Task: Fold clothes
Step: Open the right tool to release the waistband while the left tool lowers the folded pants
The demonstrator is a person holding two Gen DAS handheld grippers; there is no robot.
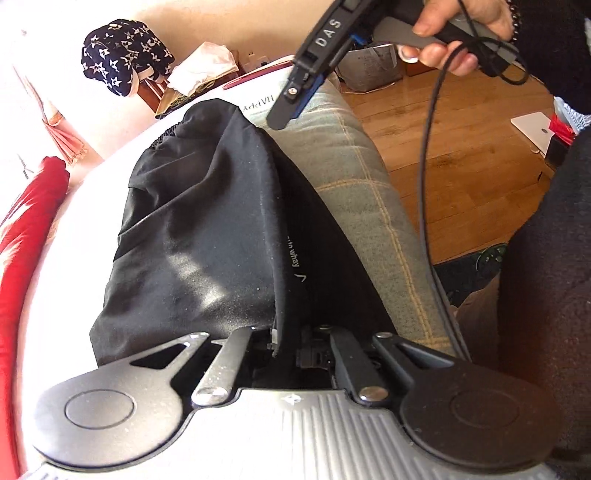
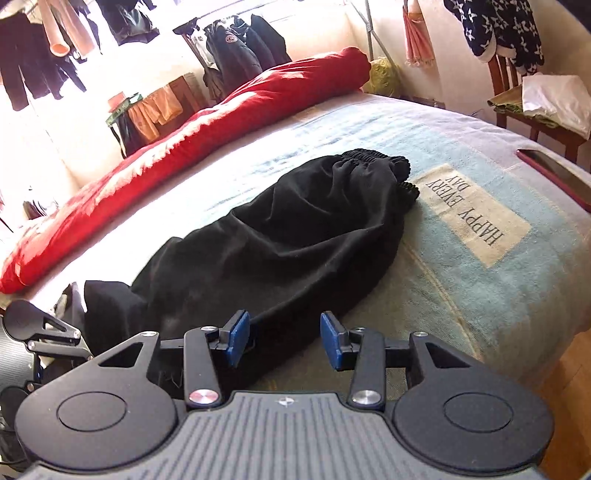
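Black trousers [image 2: 280, 240]: they lay lengthwise on your bed [image 2: 498, 295], over the pale blue blanket, elastic waistband [image 2: 373, 157] at the far end beside the "HAPPY EVERY DAY" patch [image 2: 476, 214].
Left gripper [image 1: 275, 341]: you had its jaws closed on the near hem of the trousers; a fold of black cloth ran straight into the pinch and lifted off the bed.
Right gripper [image 2: 284, 339]: you held it with its blue pads [image 2: 330, 343] wide apart and nothing between them, poised just above the near edge of the trousers.
Your right hand [image 1: 454, 33]: it was wrapped round that gripper's handle, cable trailing down.
Red quilt [image 2: 184, 147]: it was bunched along the bed's far side, apart from the trousers.
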